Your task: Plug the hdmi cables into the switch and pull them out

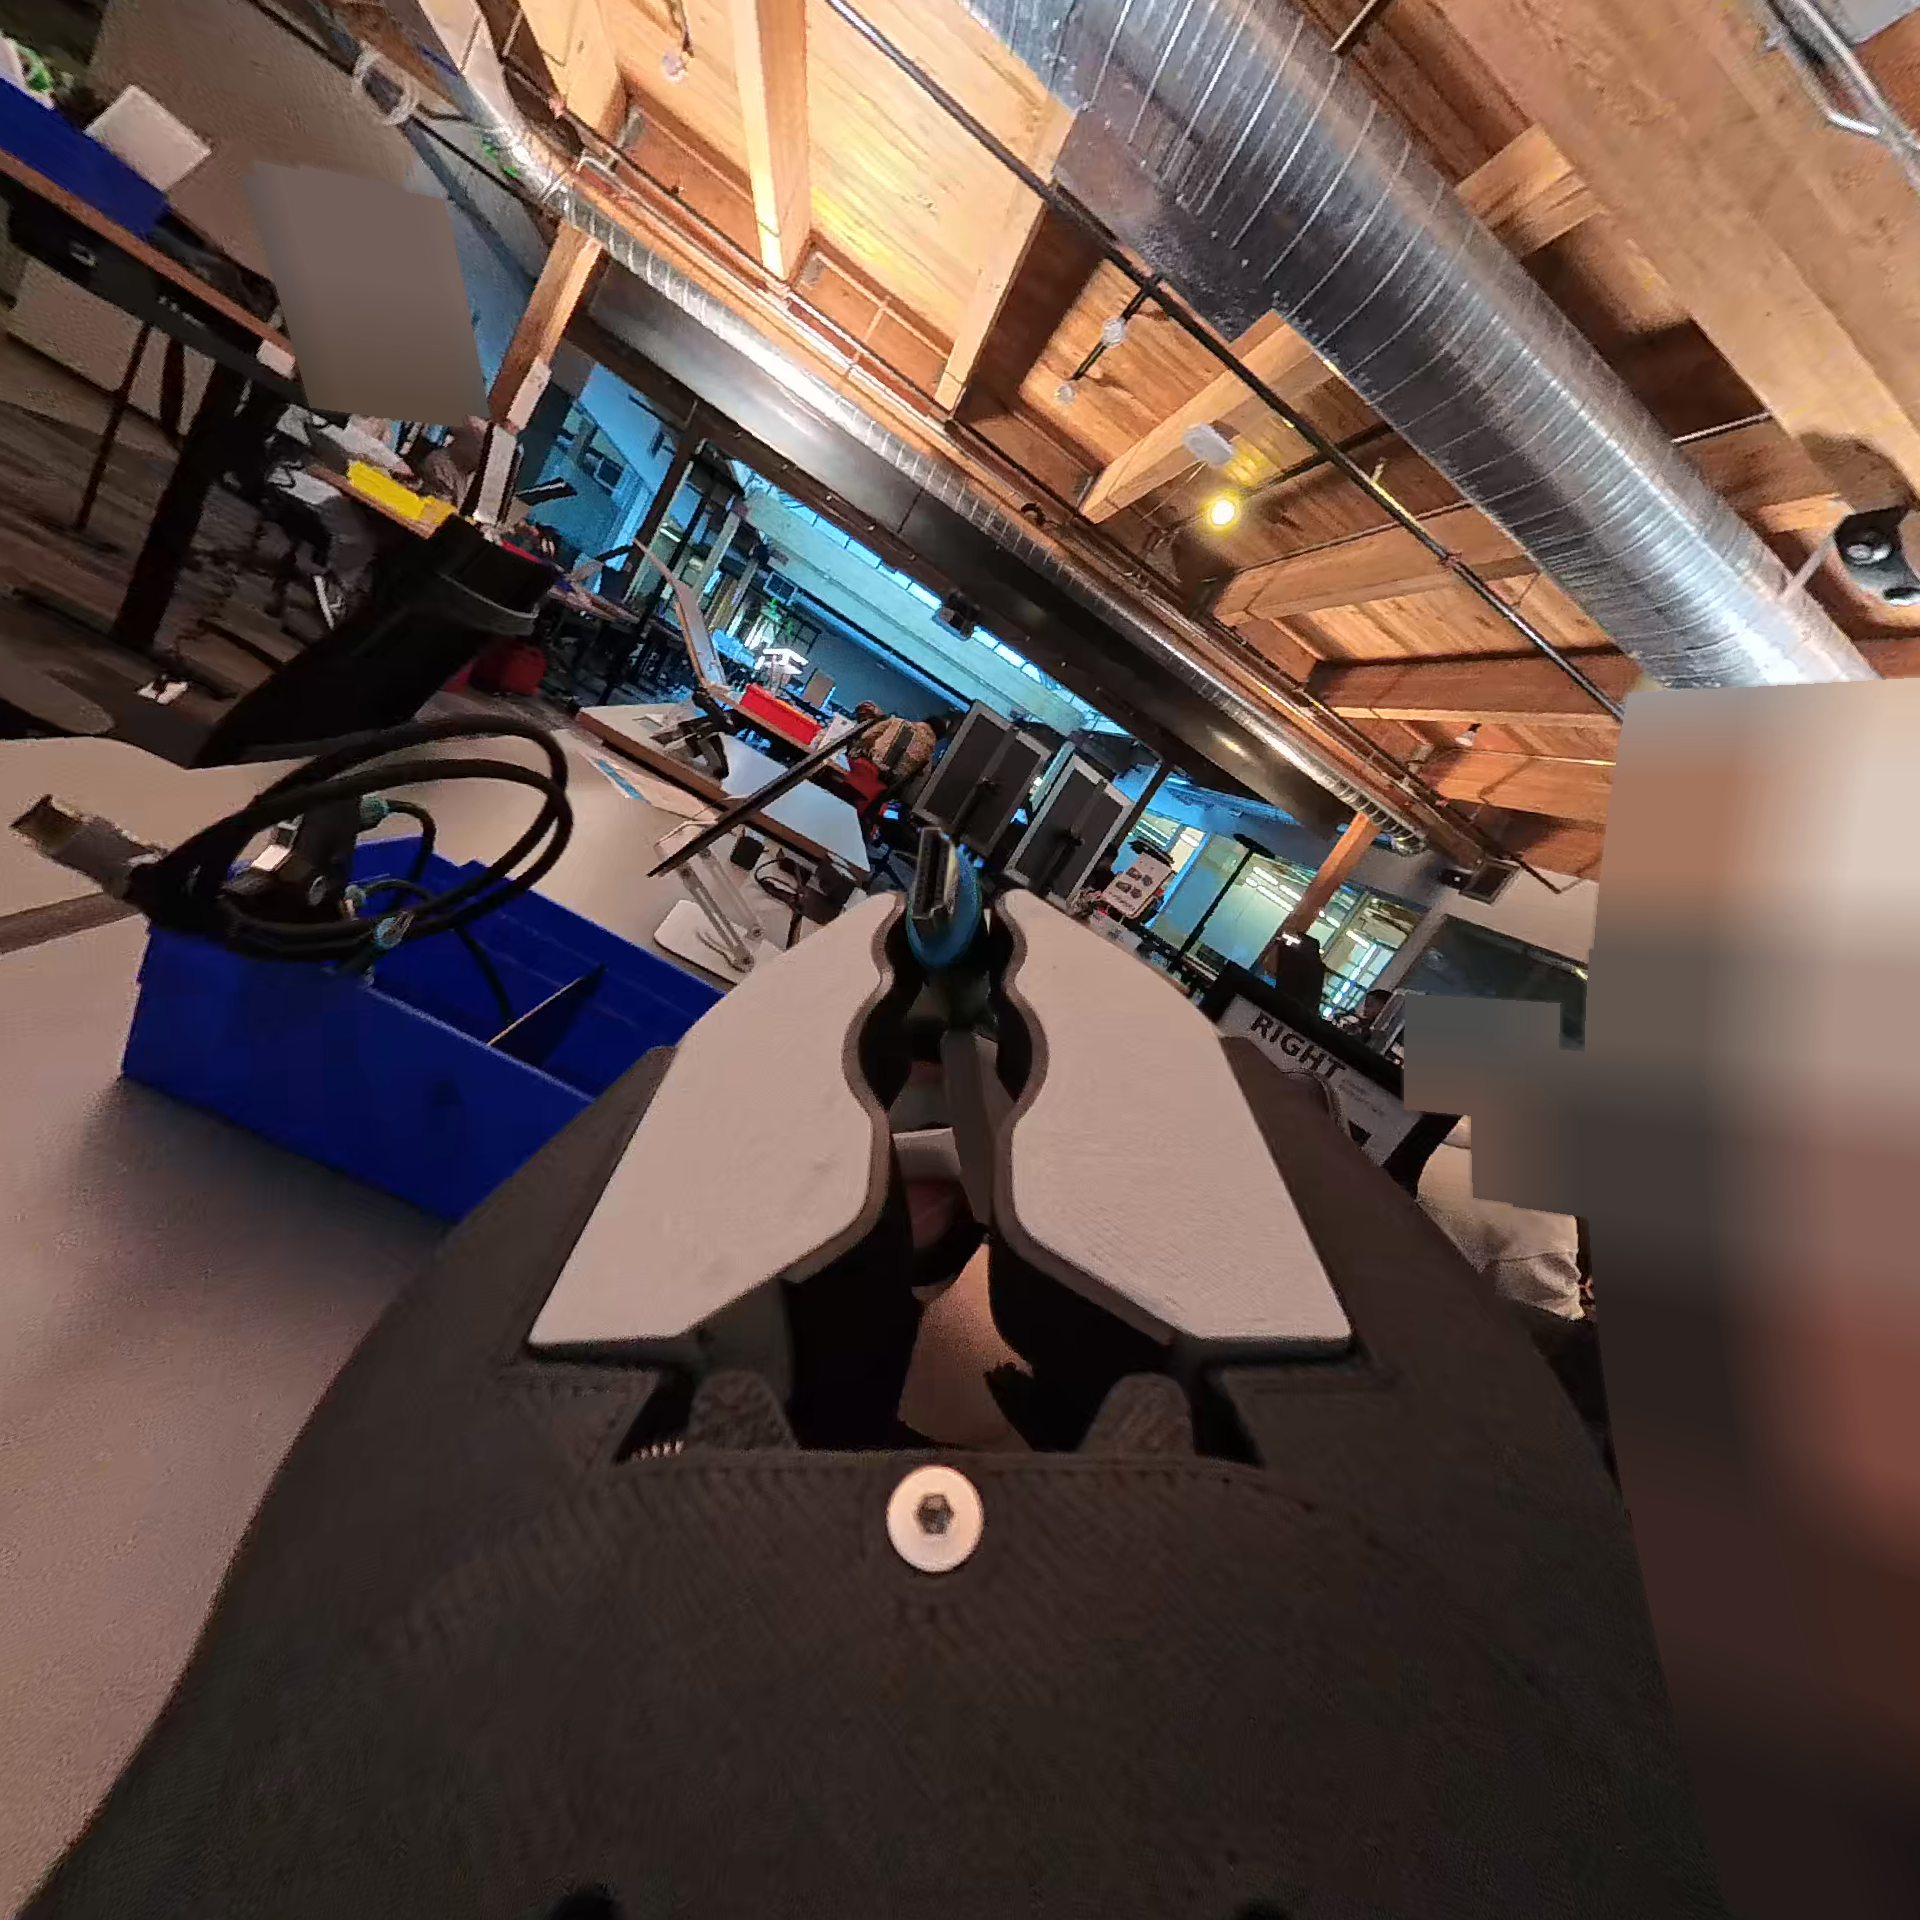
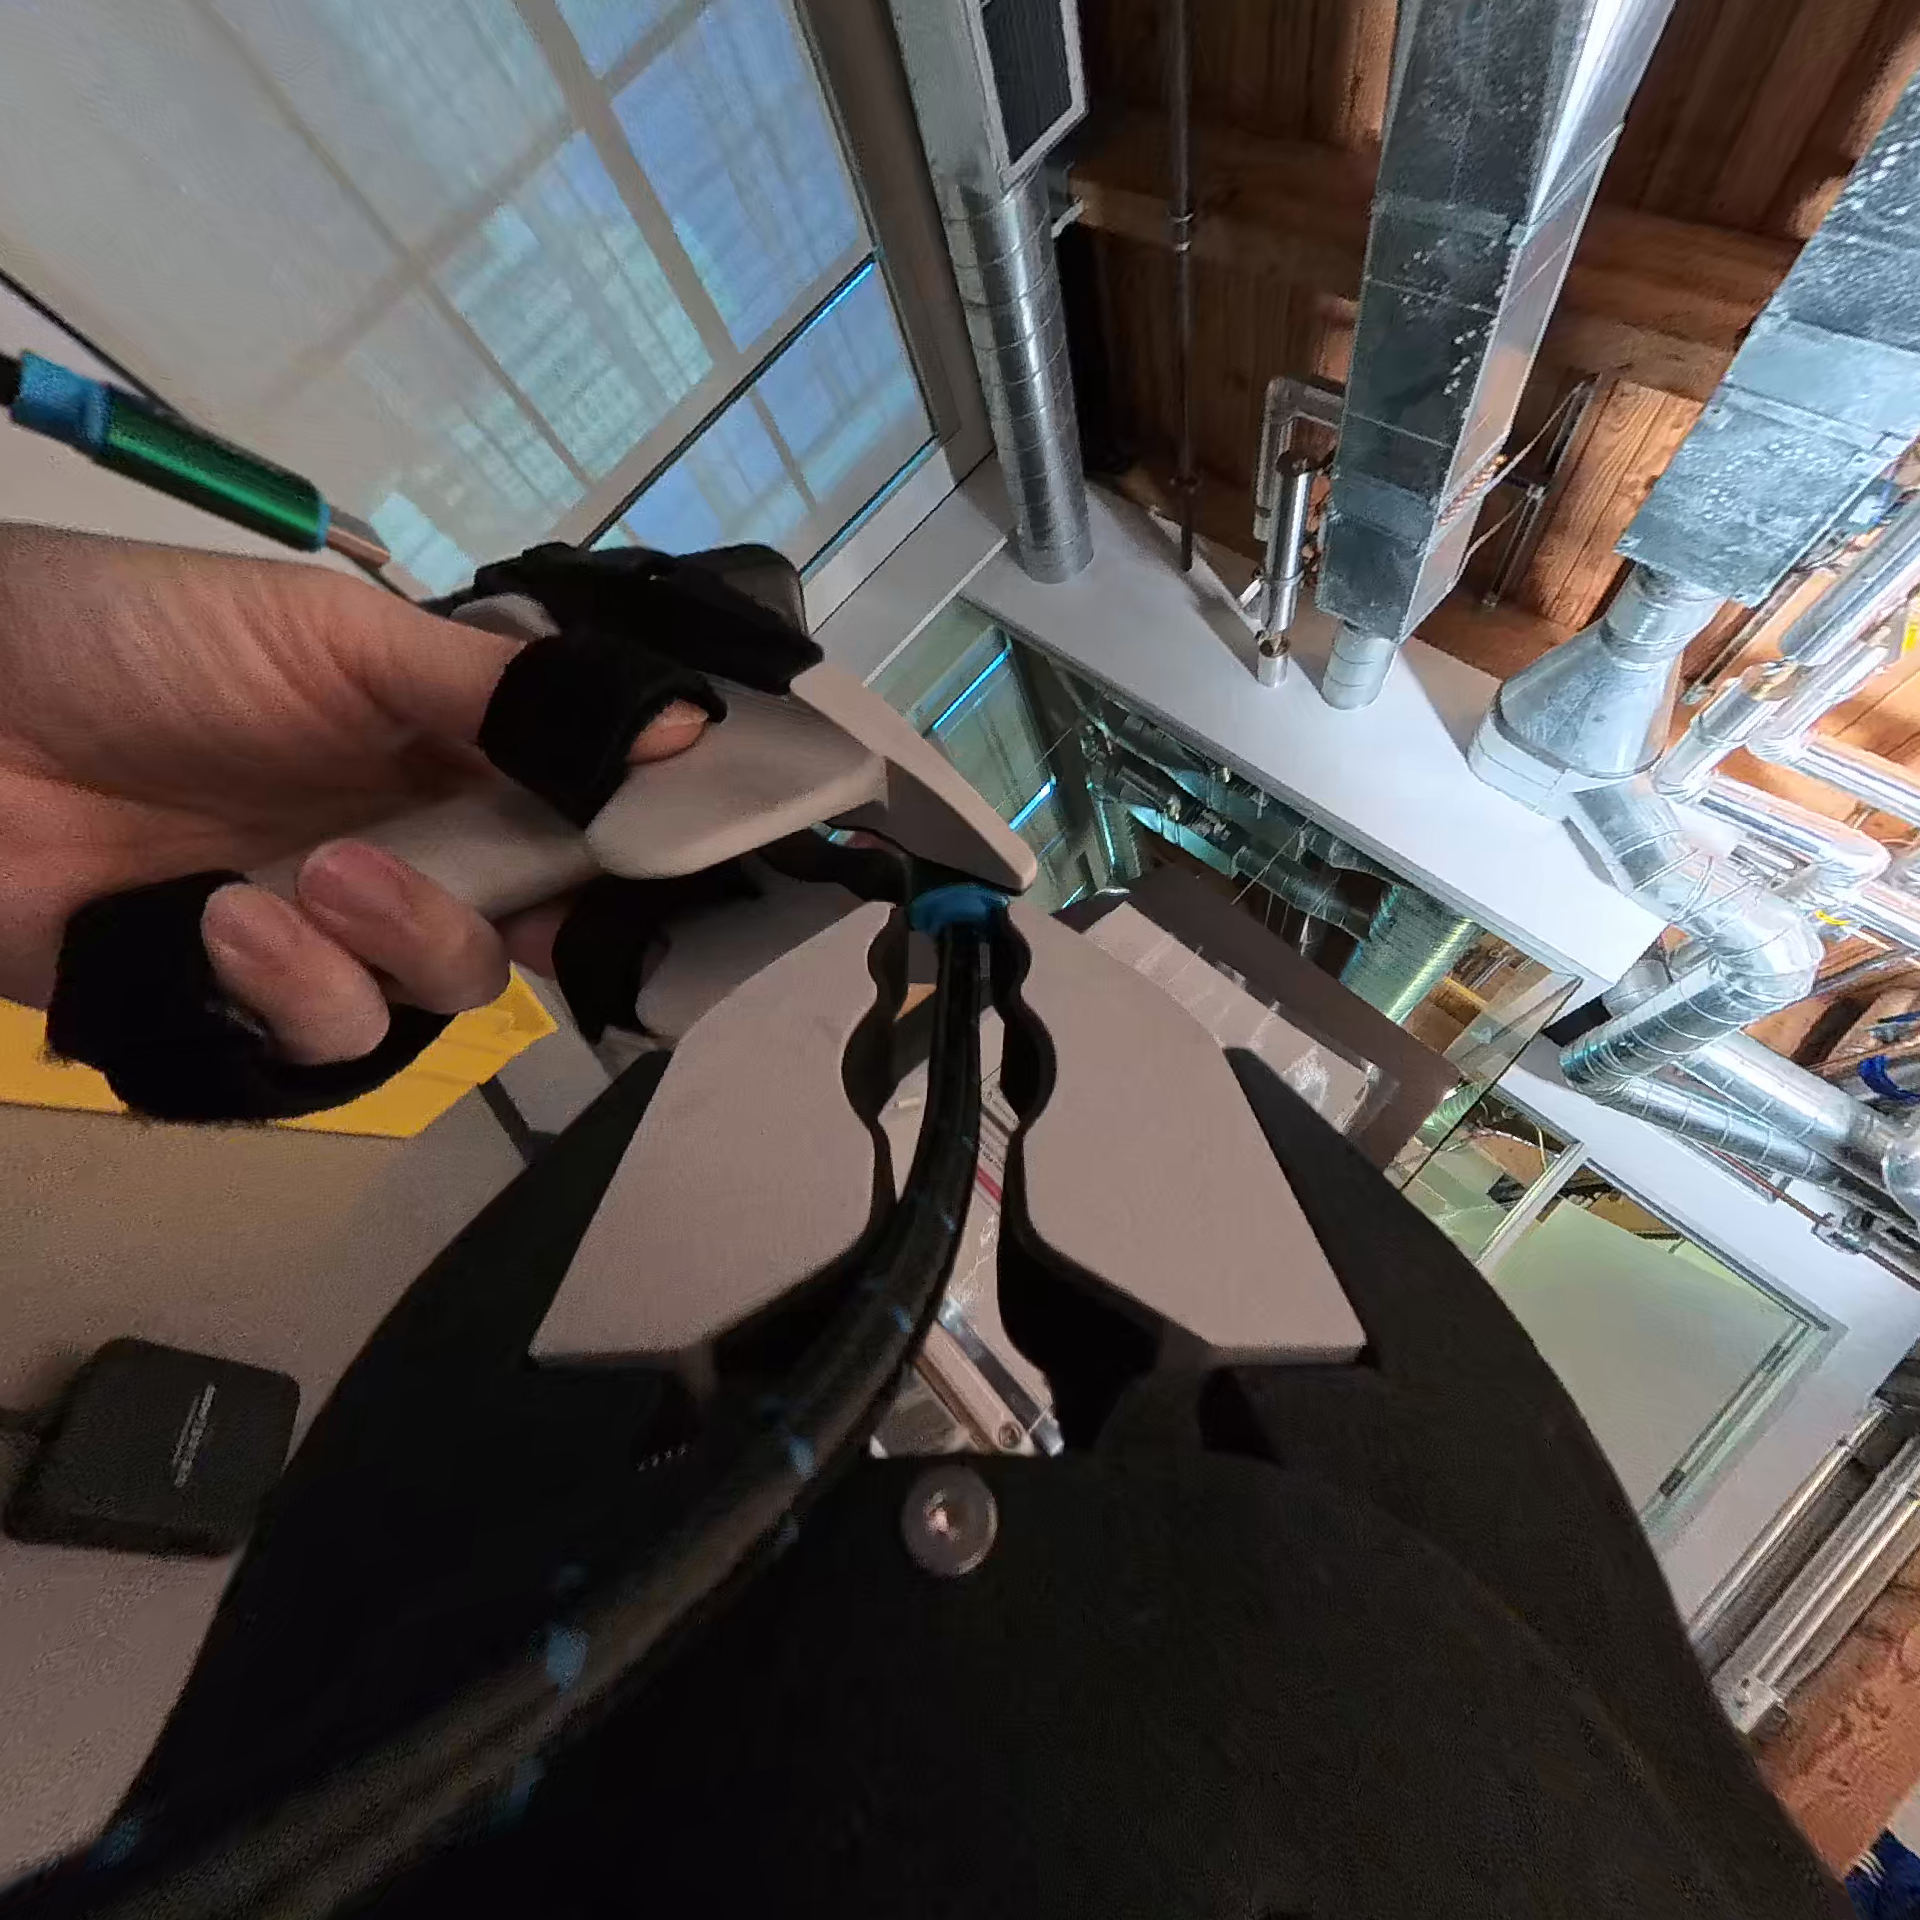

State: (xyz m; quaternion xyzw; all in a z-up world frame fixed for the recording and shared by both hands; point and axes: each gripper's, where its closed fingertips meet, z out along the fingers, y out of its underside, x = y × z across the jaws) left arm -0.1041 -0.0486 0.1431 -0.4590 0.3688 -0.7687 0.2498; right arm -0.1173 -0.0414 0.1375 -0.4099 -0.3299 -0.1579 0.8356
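Note:
My left gripper (image 1: pixel 940 930) is shut on an HDMI plug (image 1: pixel 932 868) with a blue collar; its metal tip points up past the fingertips. Its black cable (image 1: pixel 966 1101) runs down between the fingers. In the right wrist view my right gripper (image 2: pixel 948 925) is shut on the same black cable (image 2: pixel 935 1122) just below the blue collar (image 2: pixel 951 902). The left gripper (image 2: pixel 831 769), held by a hand in a black strap, grips right above it. A second plug (image 2: pixel 208 468), green with a blue collar, hangs at upper left. A flat black box (image 2: pixel 156 1444), maybe the switch, lies on the table.
A blue bin (image 1: pixel 343 1049) with coiled black cables (image 1: pixel 395 821) stands on the white table (image 1: pixel 156 1351) to the left. A yellow bin (image 2: pixel 457 1070) lies behind the hand. Both cameras tilt upward at ceiling ducts and windows. A person is close on the right. Only a small space, under 4 cm, lies between the two pairs of fingers.

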